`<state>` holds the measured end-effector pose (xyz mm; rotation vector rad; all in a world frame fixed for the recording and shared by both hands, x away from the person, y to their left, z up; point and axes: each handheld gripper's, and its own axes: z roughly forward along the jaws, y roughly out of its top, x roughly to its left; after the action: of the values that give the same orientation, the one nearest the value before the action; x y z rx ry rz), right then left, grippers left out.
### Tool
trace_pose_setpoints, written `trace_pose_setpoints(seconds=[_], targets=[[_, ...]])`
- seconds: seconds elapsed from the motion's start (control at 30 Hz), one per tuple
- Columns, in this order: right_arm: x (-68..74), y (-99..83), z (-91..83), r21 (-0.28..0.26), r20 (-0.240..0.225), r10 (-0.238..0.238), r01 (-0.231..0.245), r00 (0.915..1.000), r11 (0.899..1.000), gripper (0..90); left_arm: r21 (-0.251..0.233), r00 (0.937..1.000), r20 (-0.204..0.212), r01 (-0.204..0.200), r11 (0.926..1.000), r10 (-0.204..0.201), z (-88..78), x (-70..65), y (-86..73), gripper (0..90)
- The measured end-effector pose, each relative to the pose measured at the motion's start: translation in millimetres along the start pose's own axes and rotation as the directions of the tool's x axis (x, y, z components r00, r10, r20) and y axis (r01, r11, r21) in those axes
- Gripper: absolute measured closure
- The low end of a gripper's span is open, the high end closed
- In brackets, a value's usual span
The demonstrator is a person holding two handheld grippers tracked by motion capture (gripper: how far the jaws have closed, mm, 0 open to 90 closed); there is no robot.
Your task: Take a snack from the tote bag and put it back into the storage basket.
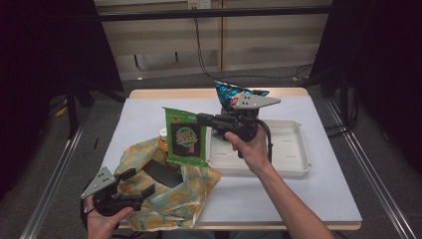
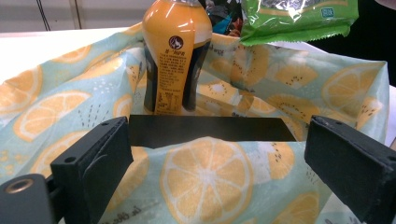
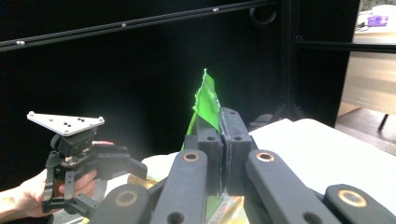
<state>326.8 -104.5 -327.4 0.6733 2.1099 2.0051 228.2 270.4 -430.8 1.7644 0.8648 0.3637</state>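
The right gripper [image 1: 205, 118] pinches the top edge of a green snack packet [image 1: 185, 138], its jaws pressed together on the foil, and holds it hanging above the lemon-print cloth bag [image 1: 171, 191] near the tabletop's front left corner. An orange juice bottle [image 2: 176, 56] stands upright inside the bag. The left gripper [image 1: 141, 183] rests at the bag's front rim, jaws spread wide. A white tray [image 1: 293, 149] lies toward the right edge.
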Motion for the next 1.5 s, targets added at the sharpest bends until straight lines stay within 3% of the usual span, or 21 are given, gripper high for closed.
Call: trace_pose_setpoints(seconds=[0.7,0.9,1.17,1.5], targets=[[-14.0,-10.3,-72.8,0.013,0.057,0.009,-0.010,0.9983,1.000,88.3,0.001,1.0000,0.003,0.002,1.0000,-0.002,-0.8,2.8,-0.9,7.2],[-21.2,-17.5,-91.0,0.012,0.082,0.027,-0.028,0.9962,1.000,88.3,0.014,0.9997,0.005,-0.024,0.9996,0.024,-0.4,0.7,-0.7,7.2],[-27.1,-23.3,-110.3,0.007,0.106,0.034,-0.035,0.9938,0.999,88.4,0.010,0.9998,0.006,-0.019,0.9998,0.019,-1.0,1.2,-1.0,7.2],[-46.1,-24.4,-144.1,-0.010,0.162,0.043,-0.042,0.9858,0.999,88.4,0.012,0.9998,0.004,-0.019,0.9997,0.019,-0.8,2.0,-1.3,7.3]])
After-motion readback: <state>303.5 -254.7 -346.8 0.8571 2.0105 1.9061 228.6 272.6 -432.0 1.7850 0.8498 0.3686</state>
